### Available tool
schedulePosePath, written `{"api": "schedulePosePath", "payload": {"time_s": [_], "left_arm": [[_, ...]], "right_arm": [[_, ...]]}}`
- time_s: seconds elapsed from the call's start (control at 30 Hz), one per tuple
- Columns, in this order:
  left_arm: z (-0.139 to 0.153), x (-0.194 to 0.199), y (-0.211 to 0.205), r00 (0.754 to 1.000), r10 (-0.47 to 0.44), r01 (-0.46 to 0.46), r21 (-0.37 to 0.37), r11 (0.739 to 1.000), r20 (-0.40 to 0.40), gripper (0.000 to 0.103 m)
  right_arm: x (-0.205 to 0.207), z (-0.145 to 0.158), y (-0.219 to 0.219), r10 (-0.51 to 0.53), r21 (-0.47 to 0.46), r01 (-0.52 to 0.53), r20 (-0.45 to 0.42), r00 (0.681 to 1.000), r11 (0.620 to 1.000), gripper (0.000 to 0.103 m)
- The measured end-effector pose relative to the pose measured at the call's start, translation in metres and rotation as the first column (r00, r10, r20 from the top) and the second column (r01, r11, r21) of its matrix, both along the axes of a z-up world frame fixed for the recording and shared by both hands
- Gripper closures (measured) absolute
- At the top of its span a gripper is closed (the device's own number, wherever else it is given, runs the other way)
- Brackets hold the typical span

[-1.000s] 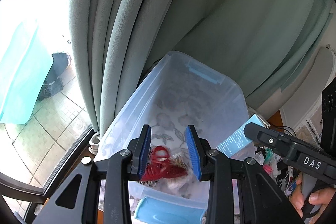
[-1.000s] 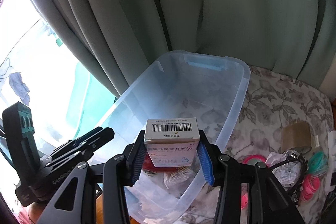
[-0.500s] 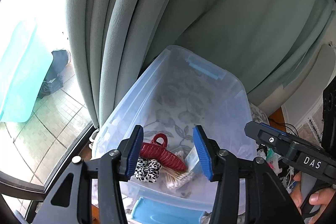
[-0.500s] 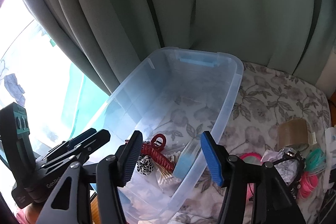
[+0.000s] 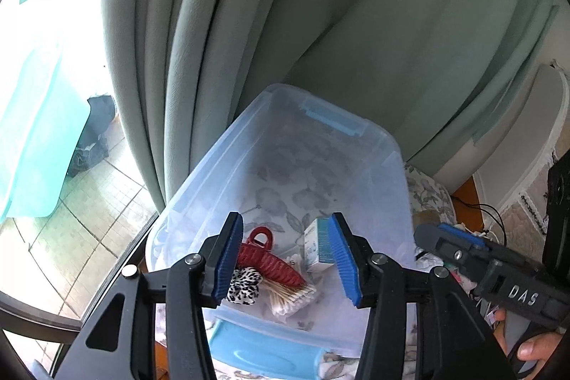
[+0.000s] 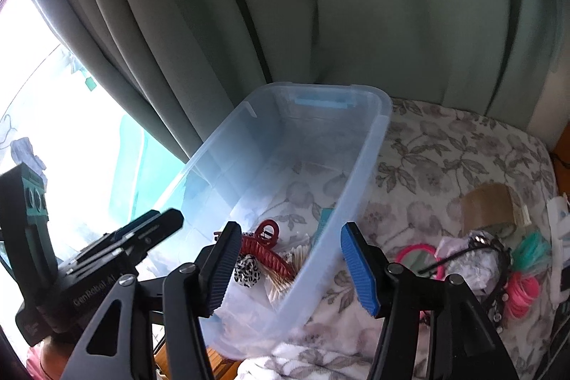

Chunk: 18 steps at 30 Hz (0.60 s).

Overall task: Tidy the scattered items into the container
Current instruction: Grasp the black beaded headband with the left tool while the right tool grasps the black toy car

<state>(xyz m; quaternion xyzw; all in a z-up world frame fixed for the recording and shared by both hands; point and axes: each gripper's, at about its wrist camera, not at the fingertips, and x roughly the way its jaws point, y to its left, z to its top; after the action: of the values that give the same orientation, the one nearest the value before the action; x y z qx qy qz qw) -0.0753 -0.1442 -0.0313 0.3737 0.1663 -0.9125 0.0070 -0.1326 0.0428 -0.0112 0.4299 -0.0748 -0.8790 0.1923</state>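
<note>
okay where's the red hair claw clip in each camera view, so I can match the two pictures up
Left wrist view: the red hair claw clip lies in the clear bin, low and left of centre, beside the left tongs' left pad.
Right wrist view: clip at lower centre, inside the bin.
Shared landmark: the leopard-print scrunchie just below the clip.

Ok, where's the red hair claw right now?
In the clear bin, near end: the red hair claw lies left of the small box, touching the leopard scrunchie and cotton swabs.
</note>
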Motion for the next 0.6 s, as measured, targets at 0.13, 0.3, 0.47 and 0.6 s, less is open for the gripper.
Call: {"api": "schedulePosePath", "payload": {"time_s": [0.13, 0.3, 0.47, 0.6], "left_arm": [[0.015, 0.007, 0.019, 0.999, -0.041, 0.041, -0.012, 0.999, -0.023, 0.052], [0.038, 0.02, 0.048, 0.991, -0.1, 0.1, -0.011, 0.995, -0.091, 0.052], [0.052, 0.028, 0.088, 0.974, -0.2, 0.199, -0.023, 0.98, -0.105, 0.052], [0.054, 0.031, 0.119, 0.958, -0.272, 0.27, -0.036, 0.962, -0.087, 0.052]], "right_arm": [[0.014, 0.003, 0.023, -0.037, -0.03, 0.037, -0.006, 0.999, 0.999, 0.041], [0.034, 0.01, 0.06, -0.106, -0.075, 0.104, -0.02, 0.994, 0.992, 0.04], [0.055, 0.016, 0.104, -0.192, -0.118, 0.188, -0.028, 0.981, 0.975, 0.039], [0.076, 0.003, 0.141, -0.273, -0.127, 0.27, -0.007, 0.962, 0.954, 0.037]]}}
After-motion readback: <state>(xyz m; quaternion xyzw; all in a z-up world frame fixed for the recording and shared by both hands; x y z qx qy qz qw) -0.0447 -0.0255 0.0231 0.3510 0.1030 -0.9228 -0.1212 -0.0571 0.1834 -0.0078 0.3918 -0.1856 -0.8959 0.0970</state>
